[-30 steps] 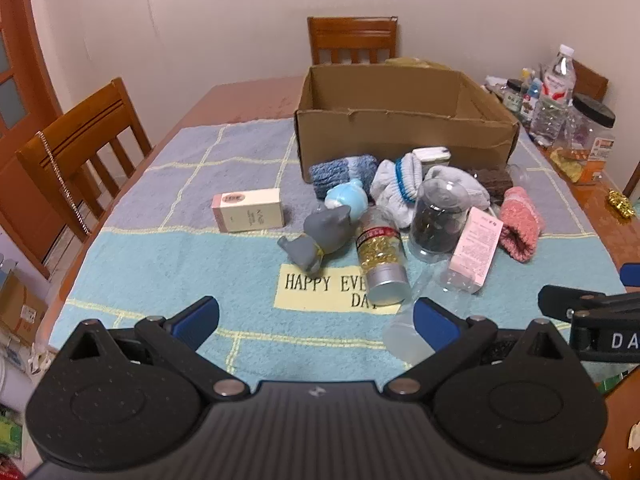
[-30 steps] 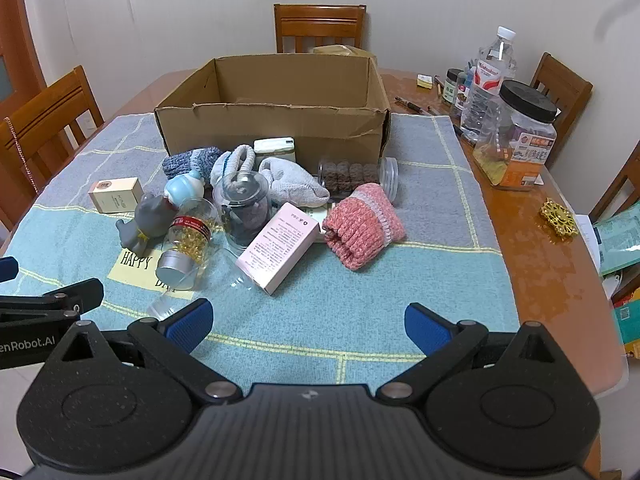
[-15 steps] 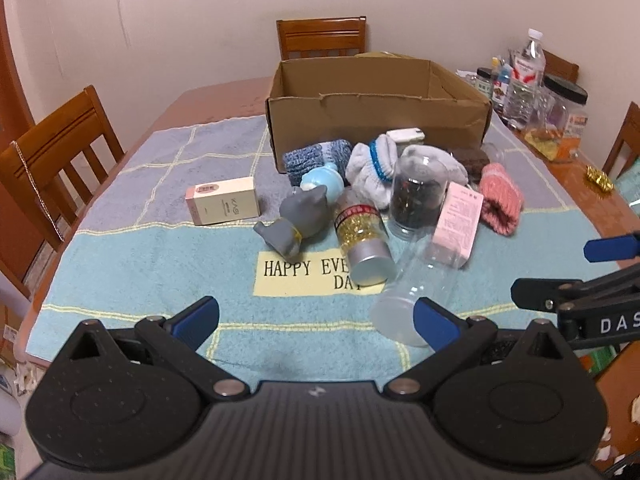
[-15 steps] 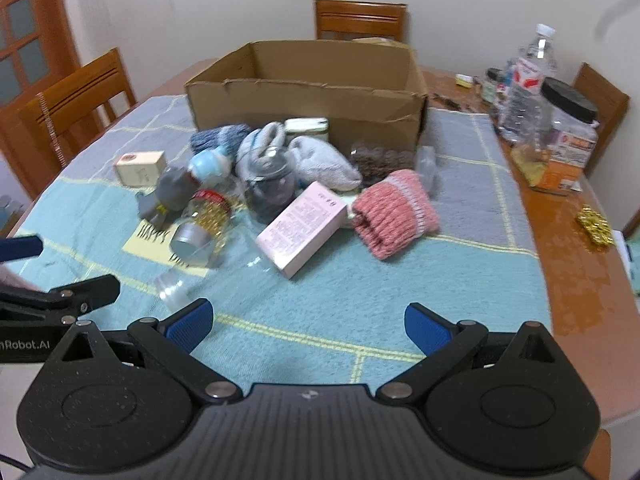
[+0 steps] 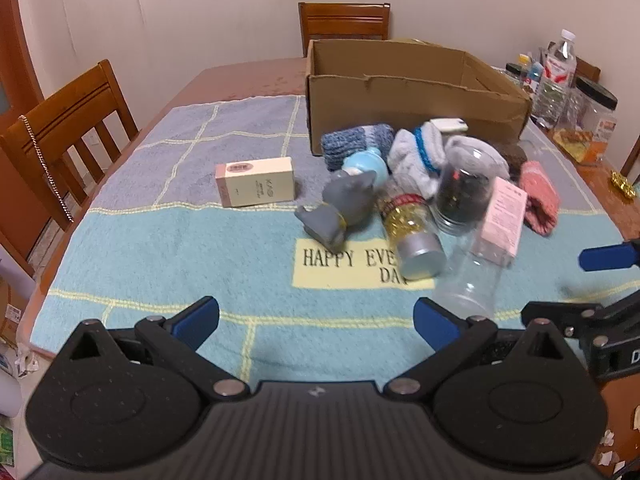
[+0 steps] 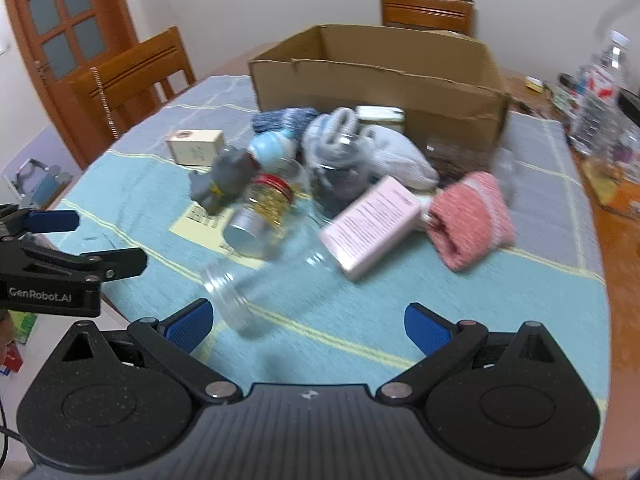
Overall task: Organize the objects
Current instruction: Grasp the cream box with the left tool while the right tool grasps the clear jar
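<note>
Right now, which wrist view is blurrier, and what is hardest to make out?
Right wrist view: motion blur smears the pink box and the clear empty jar, and the bottles at the right edge are streaks. Left wrist view: sharper, towel lettering legible. Both: fisheye bending at the edges, soft indoor light.

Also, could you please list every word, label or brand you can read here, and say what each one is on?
"HAPPY EVE… DA…", partly covered: yellow patch on the towel.
"GenRobot.AI": left gripper, seen from the right wrist.
Print on the pink box, cream box and water bottle: too small or blurred.
</note>
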### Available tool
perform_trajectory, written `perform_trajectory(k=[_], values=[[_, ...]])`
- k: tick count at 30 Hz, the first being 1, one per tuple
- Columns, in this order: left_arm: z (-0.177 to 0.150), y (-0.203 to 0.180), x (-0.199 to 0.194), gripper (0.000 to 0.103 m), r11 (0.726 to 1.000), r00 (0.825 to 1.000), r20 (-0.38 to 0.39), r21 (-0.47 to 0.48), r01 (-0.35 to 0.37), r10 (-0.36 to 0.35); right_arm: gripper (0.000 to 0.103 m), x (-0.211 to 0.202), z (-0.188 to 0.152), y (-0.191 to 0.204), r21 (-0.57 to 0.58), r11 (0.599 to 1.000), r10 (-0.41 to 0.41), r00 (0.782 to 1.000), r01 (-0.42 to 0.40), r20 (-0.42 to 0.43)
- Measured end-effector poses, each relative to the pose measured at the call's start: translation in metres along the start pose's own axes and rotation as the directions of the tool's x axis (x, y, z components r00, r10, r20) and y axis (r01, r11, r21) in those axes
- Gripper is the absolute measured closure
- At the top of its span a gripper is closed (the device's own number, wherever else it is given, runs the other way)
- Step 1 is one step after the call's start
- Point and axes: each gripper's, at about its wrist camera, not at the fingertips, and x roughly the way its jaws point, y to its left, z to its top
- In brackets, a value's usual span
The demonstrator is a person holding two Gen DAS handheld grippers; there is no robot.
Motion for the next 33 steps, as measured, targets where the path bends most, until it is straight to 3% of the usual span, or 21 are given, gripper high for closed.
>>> perform_trajectory(k=[14,25,33], values=[[0.025,0.045,0.045,0.001,0.999,0.999,-0.044,-0.028,0.029,-0.030,0.000,0.056,0.052,0.016,-0.040,0.998,0.055,0.997,-0.057,-0.045],[0.028,0.050,0.061,0.001,0.999,0.996,-0.067,0.000,0.052,-0.052,0.000,0.053,0.035,0.028,-0.041,0.996,0.068,0.990,-0.074,-0.124],[0.043,0.055,0.068,0.001,0.999,0.999,-0.010,0.003,0.035,-0.035,0.000,0.057,0.024,0.049,-0.137,0.990,-0.012,0.990,-0.007,-0.138]])
